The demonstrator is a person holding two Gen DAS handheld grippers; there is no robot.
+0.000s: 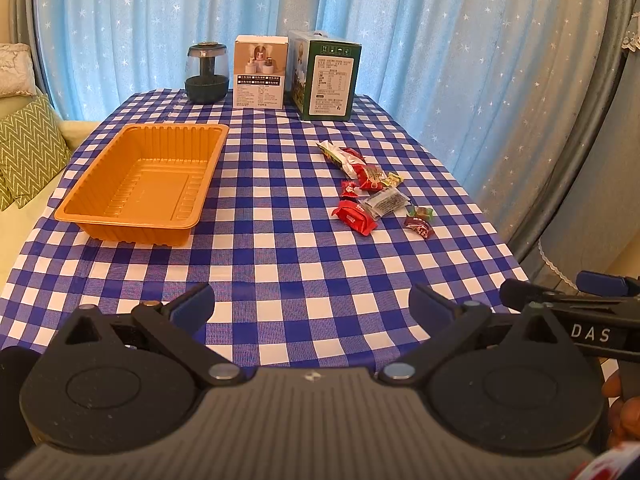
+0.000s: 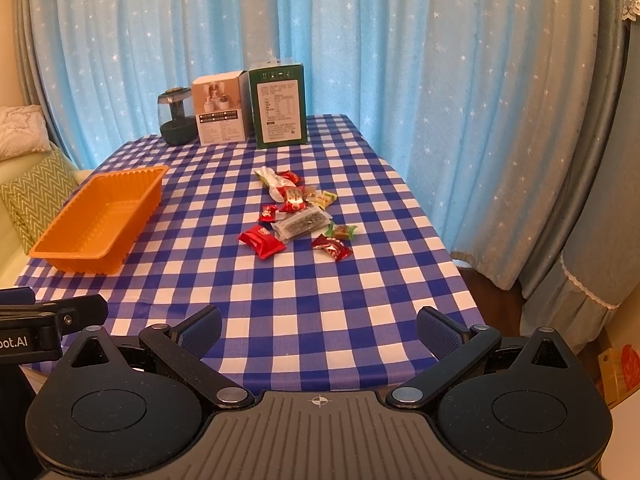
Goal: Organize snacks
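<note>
An empty orange plastic tray (image 1: 100,216) (image 2: 60,254) sits on the left of the blue-and-white checked table. Several wrapped snacks (image 1: 374,188) (image 2: 298,216) lie in a loose pile right of centre: red packets, a clear packet with dark filling, a white-green one and a small green-ended candy. My left gripper (image 1: 312,308) hovers open over the table's near edge, nothing between its blue pads. My right gripper (image 2: 320,330) is also open and empty, above the near right edge. Both are well short of the snacks. The right gripper's fingers (image 1: 560,300) show at the left view's right edge.
At the table's far end stand a dark glass jar-like device (image 1: 206,74), a white box (image 1: 260,72) and a green box (image 1: 326,76). Blue star curtains hang behind. A sofa with green cushions (image 1: 28,152) is on the left. The floor drops off past the right edge (image 2: 452,256).
</note>
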